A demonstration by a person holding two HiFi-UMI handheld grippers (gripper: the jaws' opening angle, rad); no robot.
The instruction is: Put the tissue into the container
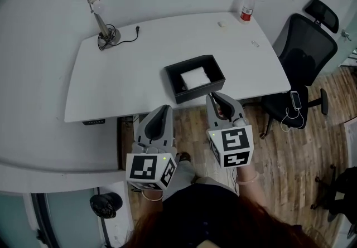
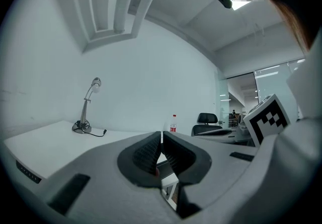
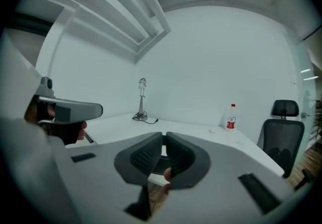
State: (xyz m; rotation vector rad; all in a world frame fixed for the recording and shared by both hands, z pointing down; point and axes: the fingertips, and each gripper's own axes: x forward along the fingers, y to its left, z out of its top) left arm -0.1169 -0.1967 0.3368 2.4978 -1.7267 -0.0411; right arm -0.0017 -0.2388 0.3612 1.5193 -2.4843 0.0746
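Left gripper: jaws closed pad to pad with nothing between them, held level, just short of the table edge.
Right gripper: jaws together too, and empty. Its tips tilt slightly down and hover over the table's near edge.
Tissue: a white folded square lying flat inside the black container, near the middle of its floor, and neither gripper touches it.
Key relation: the container sits just ahead of the right gripper's tips and a touch to their left. From the left gripper it's ahead and off to the right, clearly farther. The right hand is the nearer one!
Long axis: the container runs crosswise to both grippers, its near wall facing them at a slight slant.
Task status: it looks done, with the tissue in and both tools clear of the box.
Next move, as a guess: nothing left to grasp. If the tissue needed tucking, the right gripper would reach forward over the near wall.
Elsewhere: lamp and bottle stand far beyond, at the table's back corners.
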